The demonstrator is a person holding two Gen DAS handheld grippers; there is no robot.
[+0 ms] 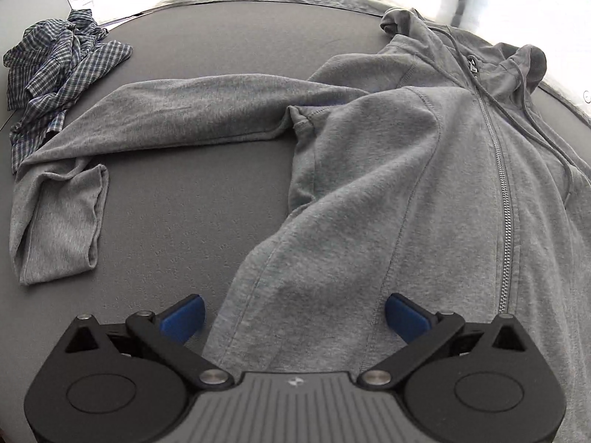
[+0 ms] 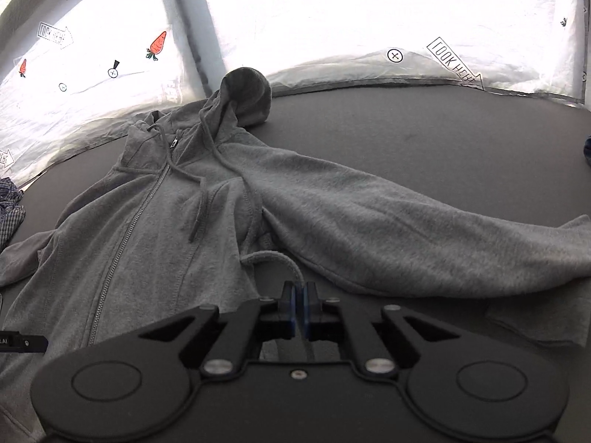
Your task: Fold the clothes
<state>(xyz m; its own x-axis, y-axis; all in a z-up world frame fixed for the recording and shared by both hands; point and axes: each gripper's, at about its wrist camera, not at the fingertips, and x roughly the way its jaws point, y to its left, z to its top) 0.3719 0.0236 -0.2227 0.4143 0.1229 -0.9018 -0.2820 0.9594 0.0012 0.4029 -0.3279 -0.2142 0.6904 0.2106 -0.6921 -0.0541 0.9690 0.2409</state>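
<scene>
On table (image 1: 192, 192): hoodie (image 1: 369, 184), plaid shirt (image 1: 62, 70)

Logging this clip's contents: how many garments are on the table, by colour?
Grey: 1, the hoodie, zipped and spread flat.
Blue check: 1, the shirt, crumpled at the table's far left.
Total: 2.

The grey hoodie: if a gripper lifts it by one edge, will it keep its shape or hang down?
The grey hoodie would probably droop: its sleeve lies limp and creased. The drawstrings would likely dangle. The zipper may stiffen the front slightly.
</scene>
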